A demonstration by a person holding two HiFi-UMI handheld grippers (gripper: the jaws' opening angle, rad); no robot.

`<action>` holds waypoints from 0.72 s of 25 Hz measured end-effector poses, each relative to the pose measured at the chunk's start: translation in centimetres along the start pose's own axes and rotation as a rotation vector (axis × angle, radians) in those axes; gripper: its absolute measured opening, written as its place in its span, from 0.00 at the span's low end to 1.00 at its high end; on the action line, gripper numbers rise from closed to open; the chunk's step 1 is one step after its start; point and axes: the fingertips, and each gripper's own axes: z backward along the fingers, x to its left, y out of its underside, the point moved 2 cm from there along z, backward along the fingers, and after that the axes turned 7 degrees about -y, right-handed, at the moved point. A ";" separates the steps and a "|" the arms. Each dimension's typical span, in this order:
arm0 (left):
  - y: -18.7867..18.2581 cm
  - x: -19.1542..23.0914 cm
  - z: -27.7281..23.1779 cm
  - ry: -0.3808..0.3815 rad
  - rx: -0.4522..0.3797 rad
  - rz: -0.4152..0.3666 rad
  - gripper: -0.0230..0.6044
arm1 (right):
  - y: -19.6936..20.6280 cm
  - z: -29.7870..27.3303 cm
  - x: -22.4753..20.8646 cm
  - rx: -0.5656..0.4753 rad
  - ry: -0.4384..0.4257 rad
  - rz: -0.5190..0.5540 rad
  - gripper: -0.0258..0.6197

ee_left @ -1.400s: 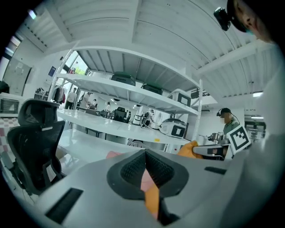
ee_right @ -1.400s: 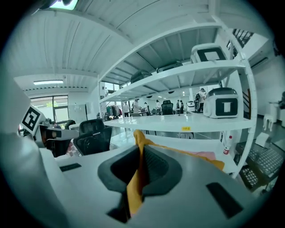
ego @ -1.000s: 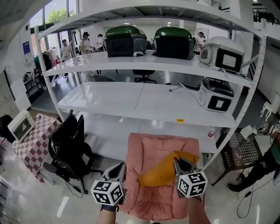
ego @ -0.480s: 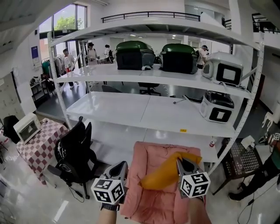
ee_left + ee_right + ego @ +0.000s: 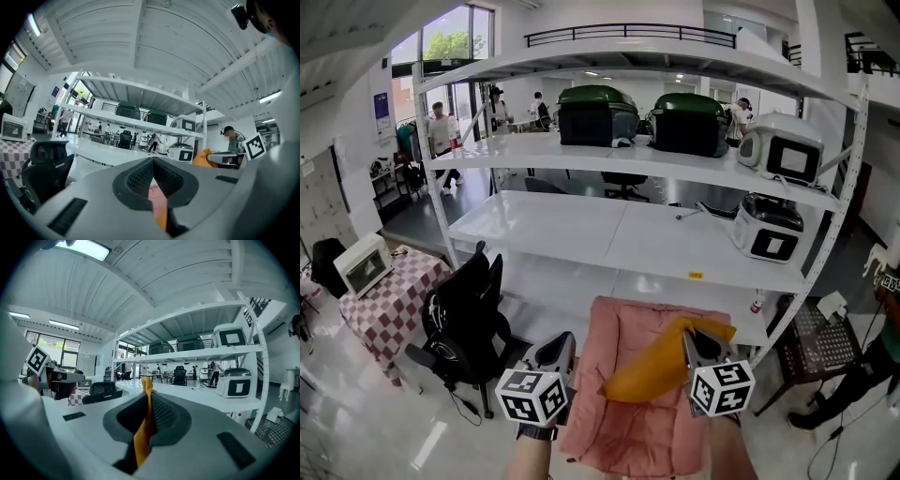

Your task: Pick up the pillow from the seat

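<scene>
An orange pillow (image 5: 652,370) hangs slanted above the pink padded seat (image 5: 628,427) at the bottom middle of the head view. My right gripper (image 5: 694,335) is shut on its upper right corner. In the right gripper view the orange fabric (image 5: 143,437) runs up between the closed jaws of that gripper (image 5: 149,397). My left gripper (image 5: 563,339) is at the pillow's lower left end. In the left gripper view its jaws (image 5: 153,161) are closed, with pink and orange fabric (image 5: 161,218) in the gap. Both grippers point about level.
White metal shelving (image 5: 609,225) stands right behind the seat, with green cases (image 5: 600,112) and white appliances (image 5: 767,225) on it. A black office chair (image 5: 459,319) is at the left, a checked table (image 5: 389,300) beyond it. A black mesh chair (image 5: 820,328) is at the right. People stand far back.
Both grippers have risen together with the orange pillow, which now hangs a little higher above the pink seat. Both grips look unchanged.
</scene>
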 end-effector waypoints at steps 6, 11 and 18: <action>-0.3 -0.1 0.4 -0.003 -0.002 -0.010 0.04 | -0.1 0.3 0.2 0.003 -0.003 0.006 0.07; -0.2 0.0 0.6 -0.005 -0.001 -0.015 0.04 | -0.2 0.3 0.5 -0.001 -0.005 0.008 0.07; -0.2 0.0 0.6 -0.008 -0.002 -0.020 0.04 | -0.3 0.1 0.6 -0.003 -0.013 0.007 0.07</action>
